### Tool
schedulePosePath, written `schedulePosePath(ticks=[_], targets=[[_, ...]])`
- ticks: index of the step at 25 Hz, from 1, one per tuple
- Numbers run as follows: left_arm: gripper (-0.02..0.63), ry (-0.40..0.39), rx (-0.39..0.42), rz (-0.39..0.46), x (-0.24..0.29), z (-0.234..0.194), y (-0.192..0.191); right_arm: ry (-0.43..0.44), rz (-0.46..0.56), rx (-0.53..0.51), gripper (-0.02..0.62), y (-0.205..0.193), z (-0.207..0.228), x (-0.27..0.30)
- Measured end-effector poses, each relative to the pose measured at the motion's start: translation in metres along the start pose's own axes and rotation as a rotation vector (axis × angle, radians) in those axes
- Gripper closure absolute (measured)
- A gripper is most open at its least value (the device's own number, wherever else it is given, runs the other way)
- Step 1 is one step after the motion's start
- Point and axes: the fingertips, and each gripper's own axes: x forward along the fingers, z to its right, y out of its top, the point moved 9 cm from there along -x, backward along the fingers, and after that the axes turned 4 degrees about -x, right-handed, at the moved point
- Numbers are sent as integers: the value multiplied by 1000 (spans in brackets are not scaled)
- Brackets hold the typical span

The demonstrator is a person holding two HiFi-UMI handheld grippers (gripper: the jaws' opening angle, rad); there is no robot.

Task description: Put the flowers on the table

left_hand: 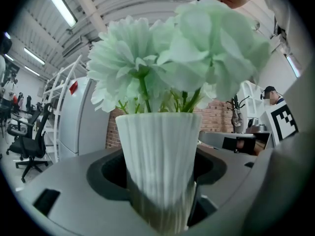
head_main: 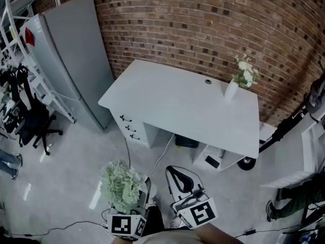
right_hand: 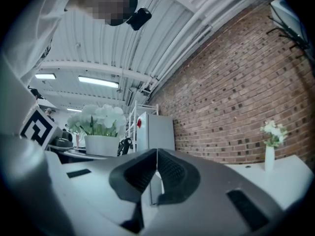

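Brick wall [head_main: 203, 24] runs behind a white counter [head_main: 172, 105], and to its left we see a tall grey cabinet [head_main: 71, 50] and a black office chair [head_main: 38, 123] on the pale floor [head_main: 76, 161]. We hold the left tongs [left_hand: 160, 181] clamped on a ribbed white vase [left_hand: 160, 151], which stands upright between the jaws with the pale green flowers [left_hand: 187, 48] spreading above it. From the head view this bunch sits low at the bottom of the frame, over the floor and well apart from the counter. Our right tongs [right_hand: 156, 176] have their jaws pressed together with nothing between them, and we carry them just beside the left ones. At the counter's far right corner, near the wall, a slim white vase [head_main: 231, 89] stands upright with a small sprig of white blossoms [head_main: 245, 74], and a small dark round spot [head_main: 207, 82] shows in the counter top near it
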Motion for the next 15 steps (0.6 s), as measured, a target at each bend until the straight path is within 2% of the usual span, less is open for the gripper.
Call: schedulePosePath(ticks=[8, 15], targets=[[255, -11, -14, -5, 41, -38, 6, -15, -6, -8, 578, -1, 11, 53], [255, -2, -47, -7, 70, -82, 6, 21, -37, -17, 578, -12, 7, 112]])
